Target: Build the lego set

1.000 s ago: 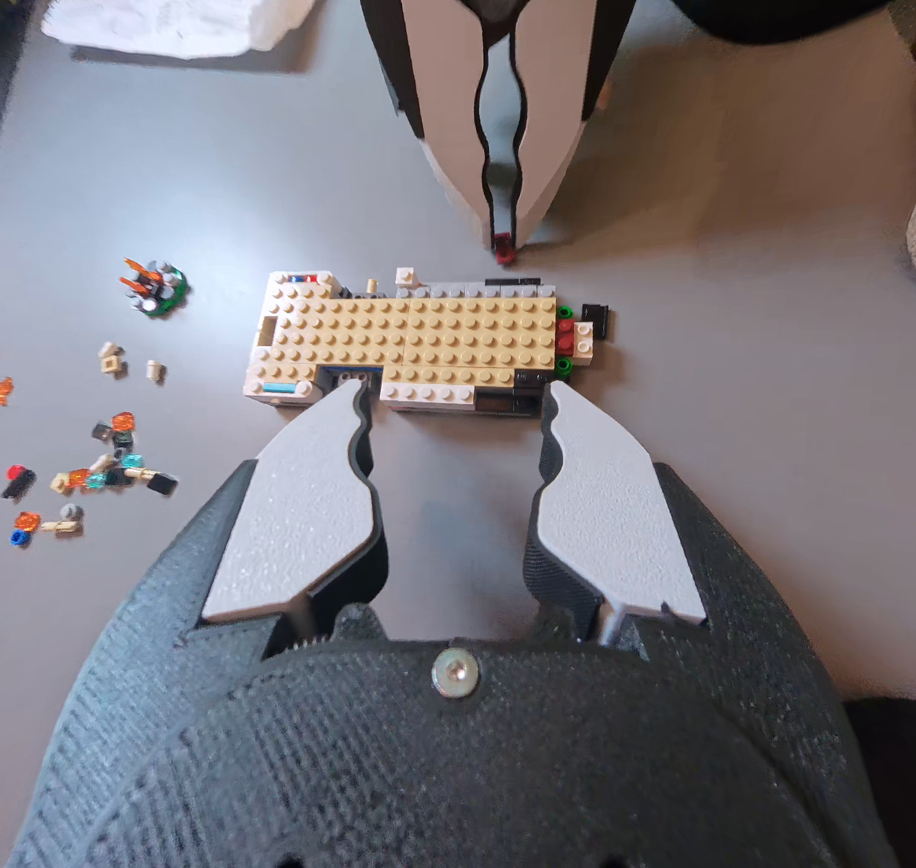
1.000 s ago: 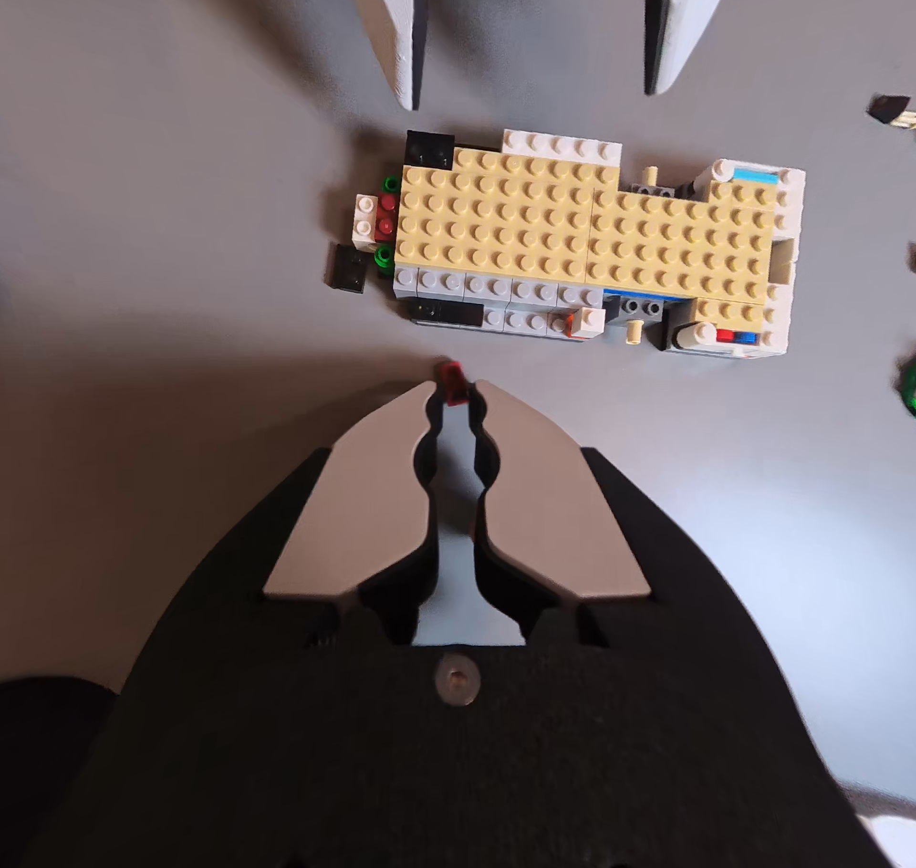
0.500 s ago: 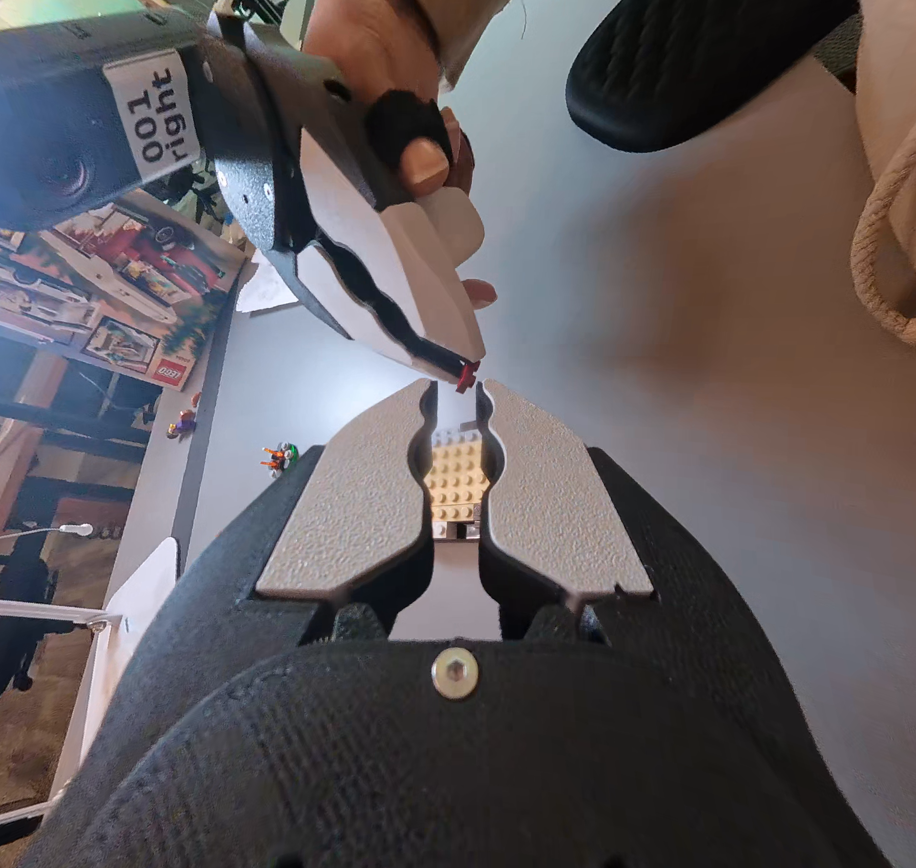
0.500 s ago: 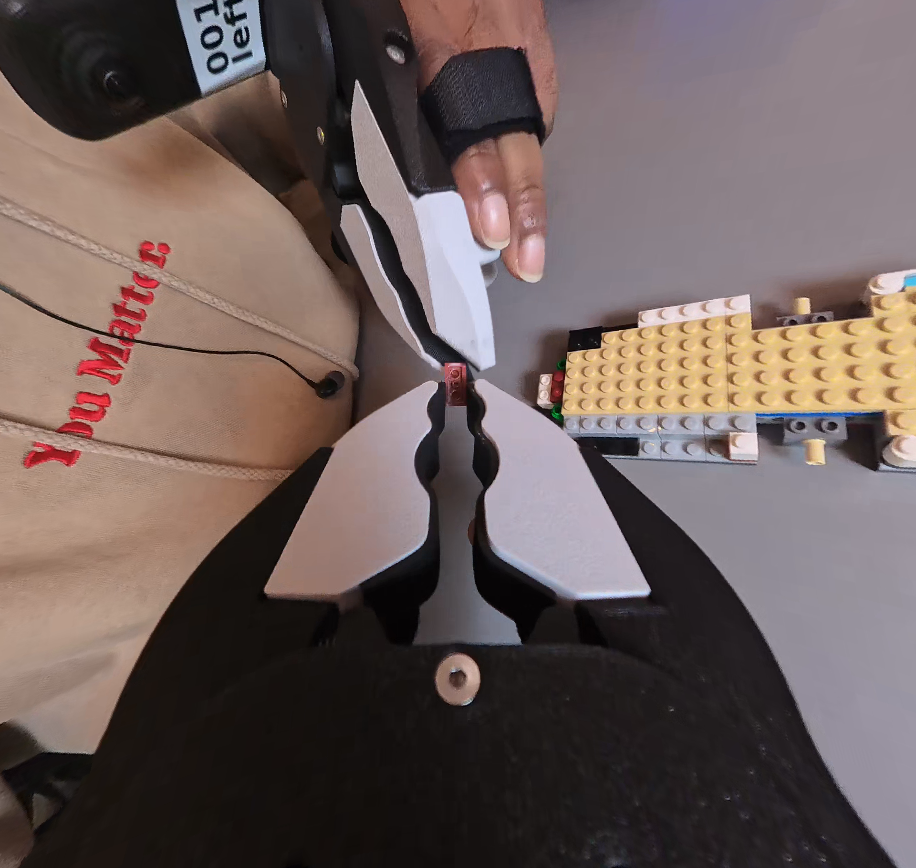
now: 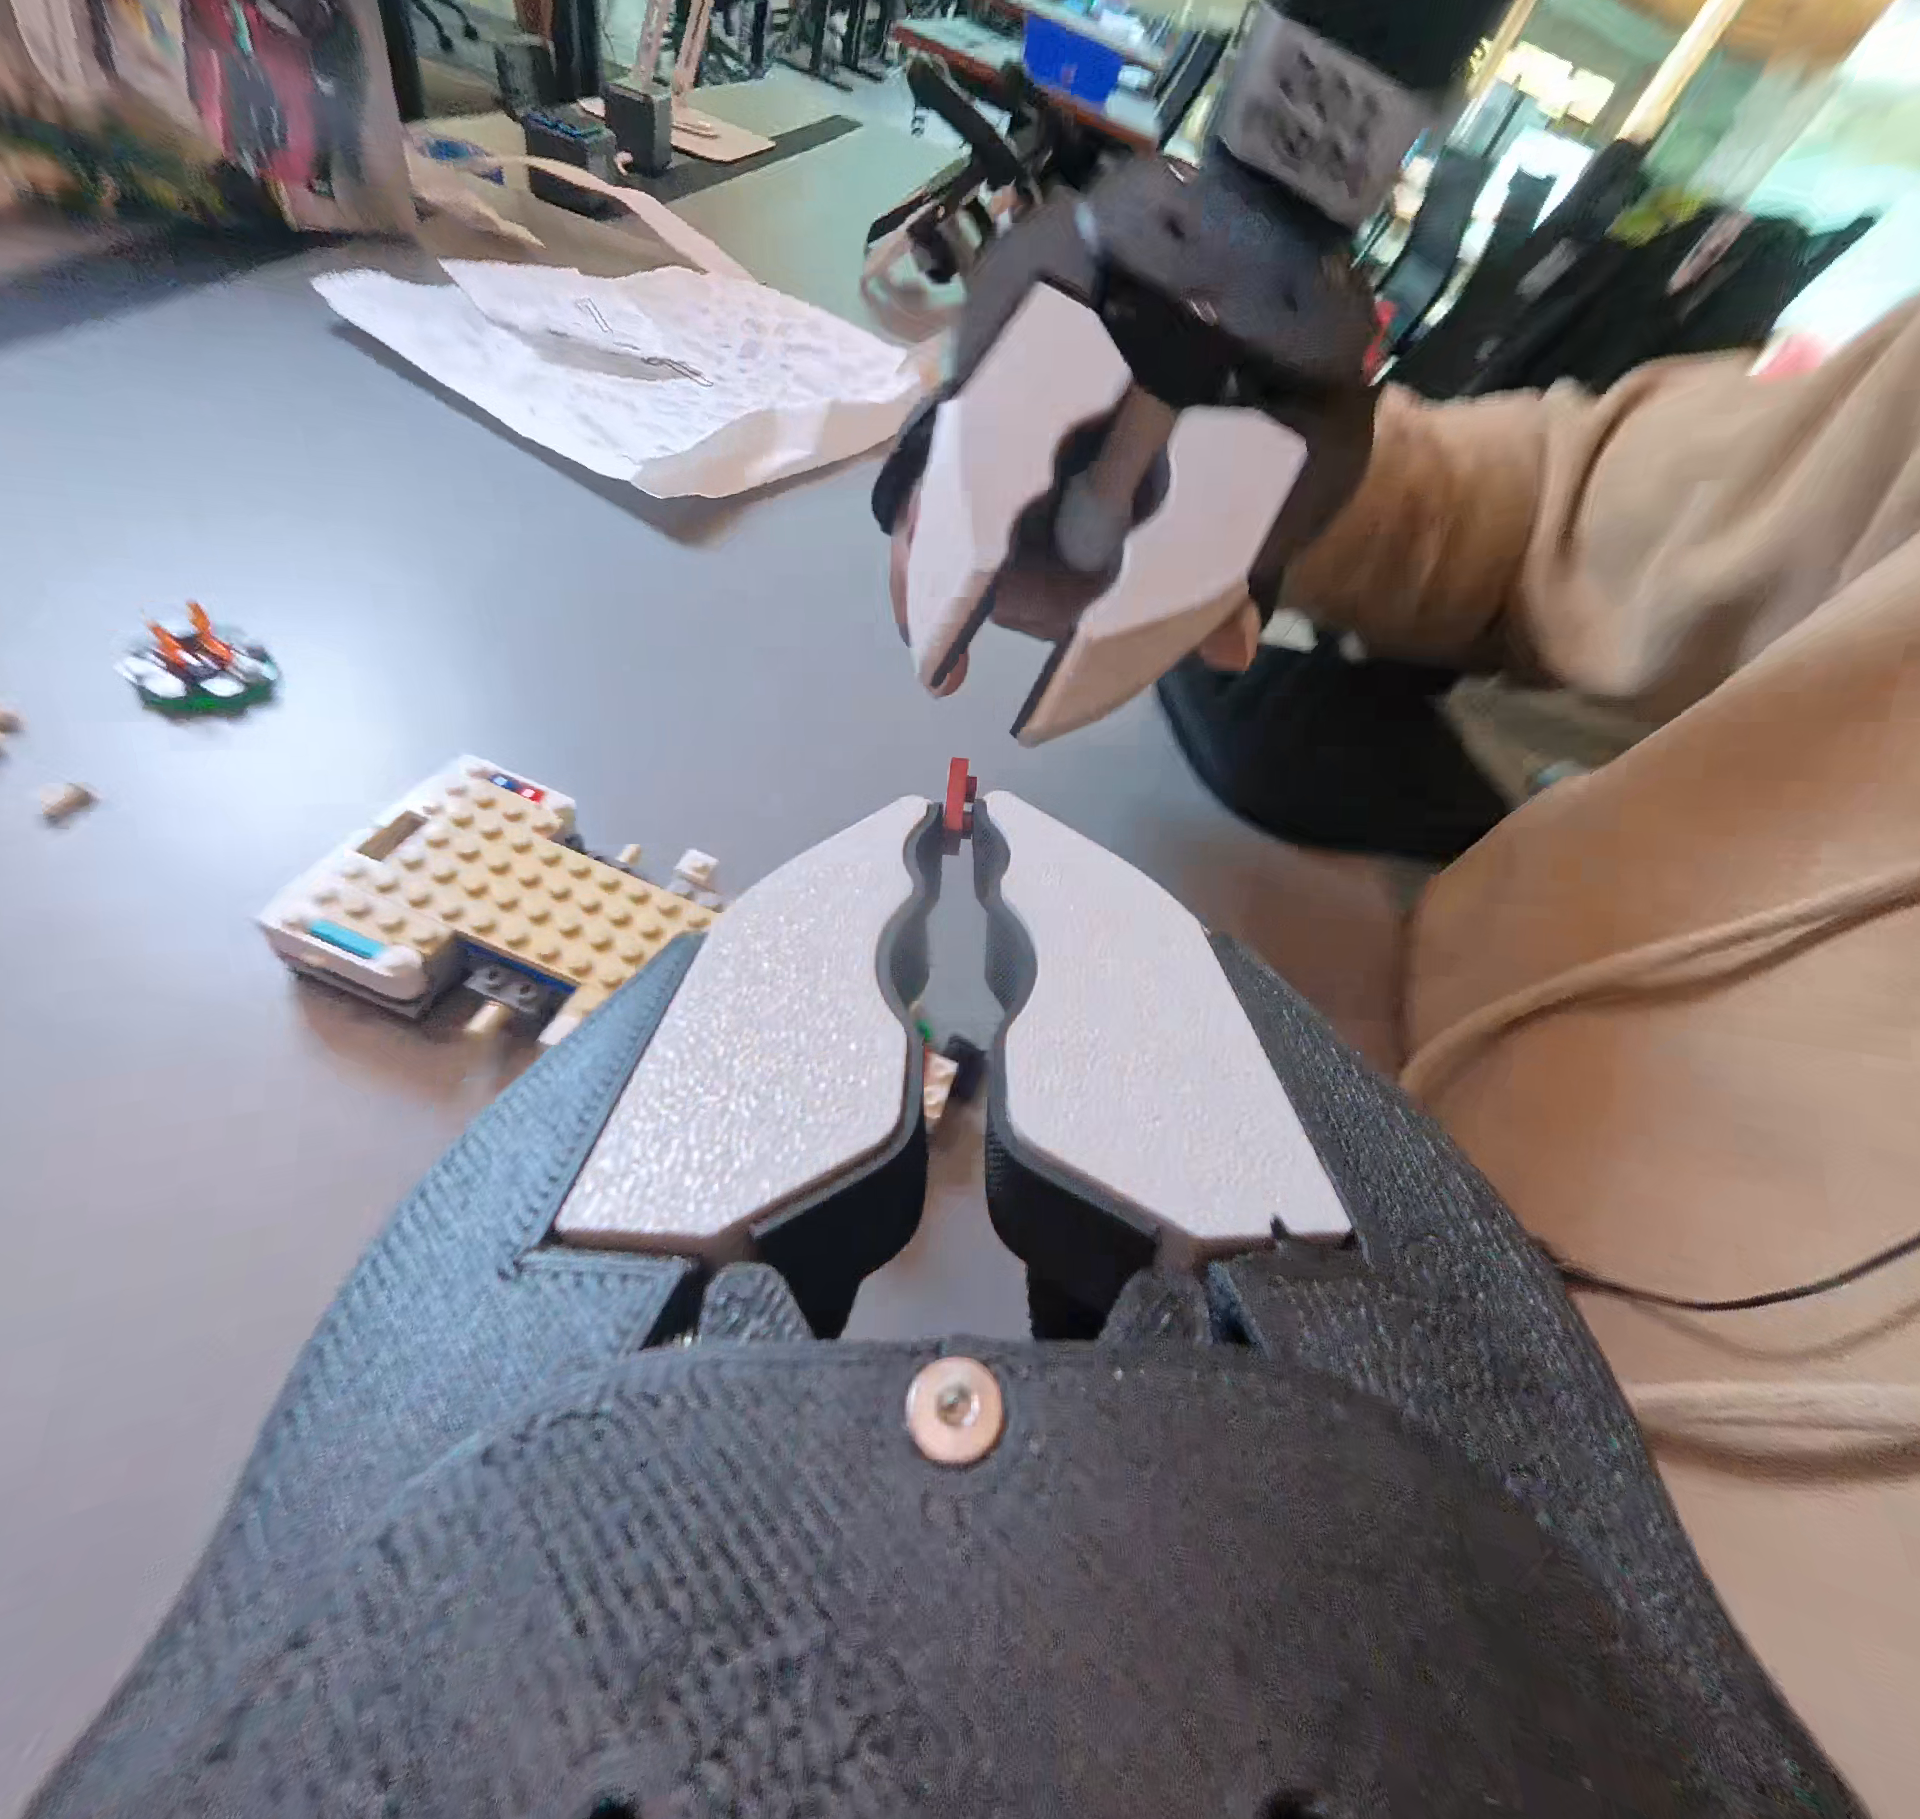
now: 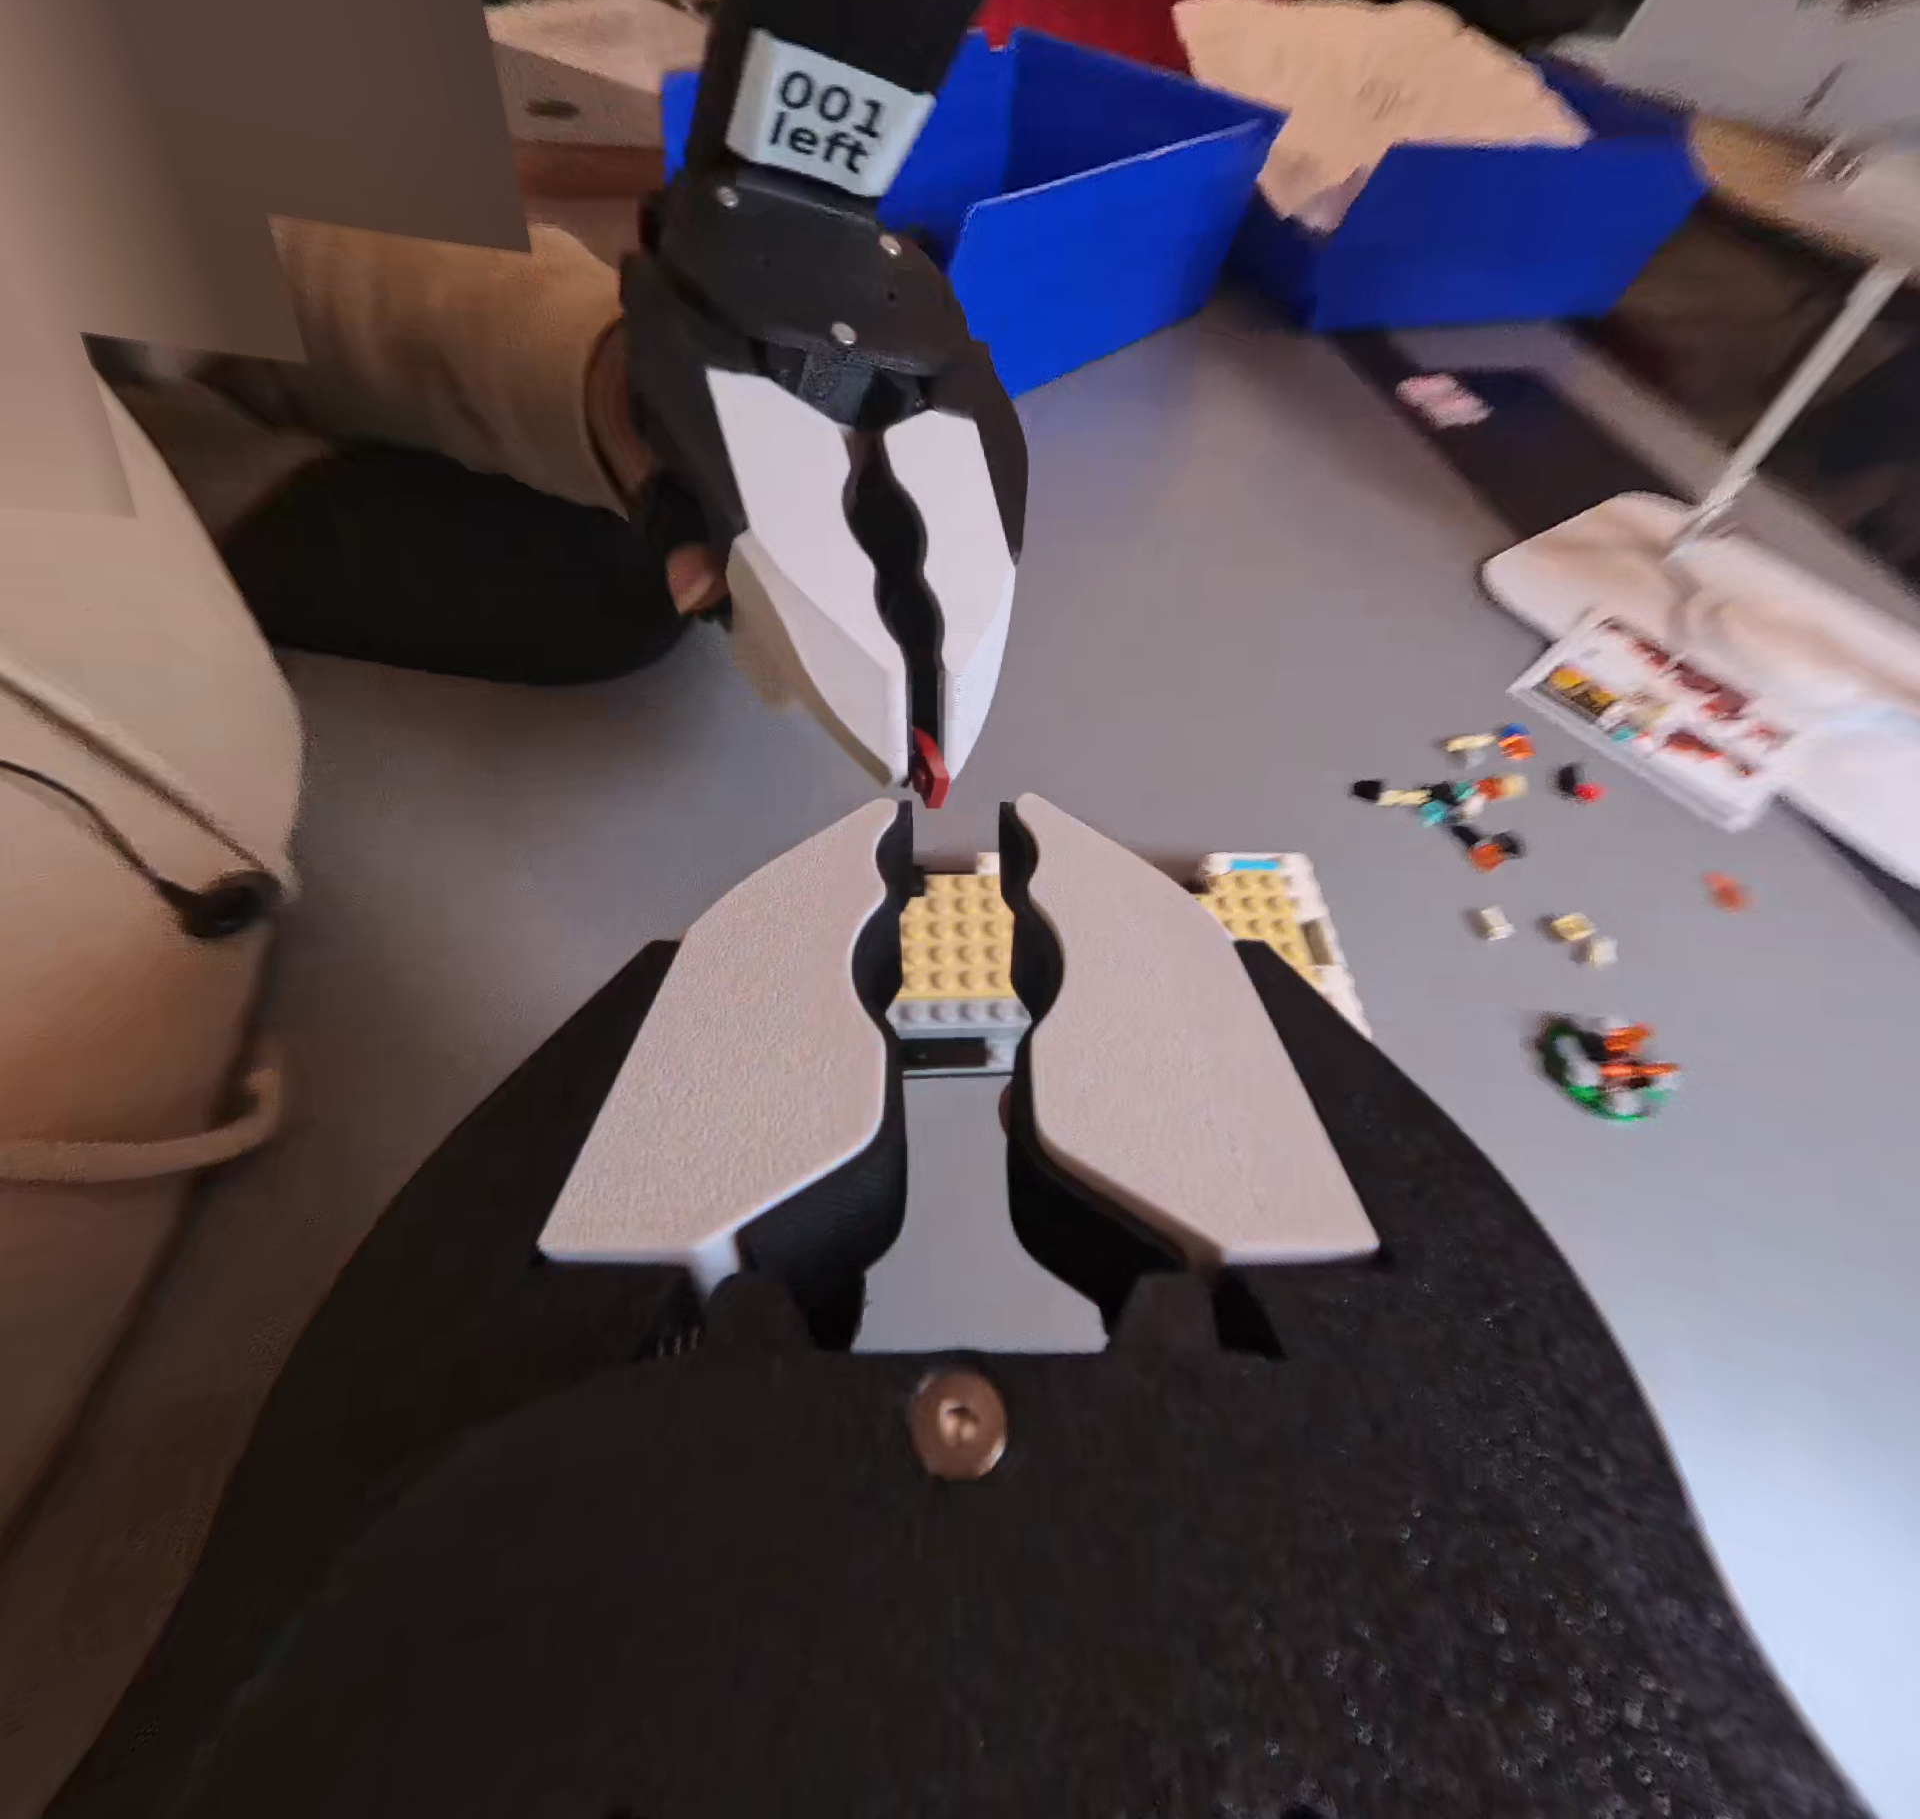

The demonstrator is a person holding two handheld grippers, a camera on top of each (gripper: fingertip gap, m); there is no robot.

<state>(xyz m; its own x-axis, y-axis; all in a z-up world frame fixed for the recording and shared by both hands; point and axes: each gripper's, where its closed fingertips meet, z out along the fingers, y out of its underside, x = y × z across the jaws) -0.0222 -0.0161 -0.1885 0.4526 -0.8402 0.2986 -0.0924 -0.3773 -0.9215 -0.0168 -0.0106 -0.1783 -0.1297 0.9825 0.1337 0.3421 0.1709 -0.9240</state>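
My left gripper is shut on a small red brick piece, which sticks up from its tips above the table. In the right wrist view the same gripper shows the red piece pinched at its tips. My right gripper is open and empty, just in front of the left one's tips; in the left wrist view it hangs open above the red piece. A tan and white brick model lies on the grey table below; it also shows between my right fingers.
Loose small bricks and a green round piece lie to the right. Blue bins stand at the back. A white paper bag lies far on the table. A person's beige sleeve is at the right. Left and right tips are no more than a few centimetres apart.
The red piece passed from my right gripper to my left: the left closed on it, then the right opened and drew back. Both grippers rose from the table.
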